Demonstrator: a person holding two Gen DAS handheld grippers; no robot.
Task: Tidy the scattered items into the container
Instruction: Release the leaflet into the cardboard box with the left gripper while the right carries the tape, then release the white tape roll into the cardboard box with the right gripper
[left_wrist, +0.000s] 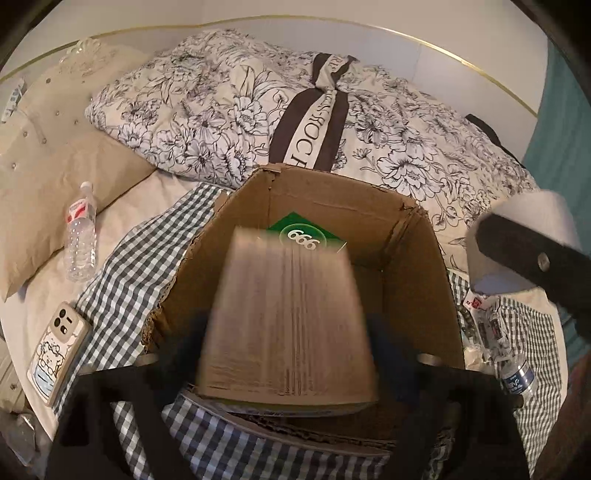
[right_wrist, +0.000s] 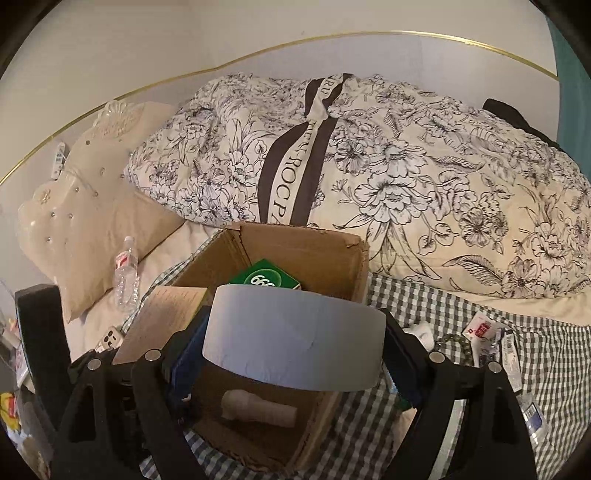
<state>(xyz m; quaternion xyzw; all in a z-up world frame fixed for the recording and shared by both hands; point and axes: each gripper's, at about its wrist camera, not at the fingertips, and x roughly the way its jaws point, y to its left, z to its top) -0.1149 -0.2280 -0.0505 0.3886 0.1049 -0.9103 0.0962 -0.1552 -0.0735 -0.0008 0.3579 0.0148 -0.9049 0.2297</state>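
Note:
The open cardboard box (left_wrist: 332, 192) stands on a checked cloth and holds a green packet (left_wrist: 306, 232). In the left wrist view a flat brown card packet (left_wrist: 288, 317) shows blurred over the box's near side, between the fingers of my left gripper (left_wrist: 291, 343). The jaws stand wide and the pads do not seem to press on it. My right gripper (right_wrist: 295, 347) is shut on a wide white roll (right_wrist: 291, 339) above the box's near right corner. A beige tube (right_wrist: 258, 410) lies on the box floor.
A clear water bottle (left_wrist: 79, 232) and a phone (left_wrist: 59, 354) lie left of the box. Sachets (right_wrist: 484, 328), a bead bracelet (right_wrist: 454, 343) and a small bottle (left_wrist: 517, 376) lie on the right. A floral quilt (left_wrist: 221, 110) and a pillow (left_wrist: 55, 177) lie behind.

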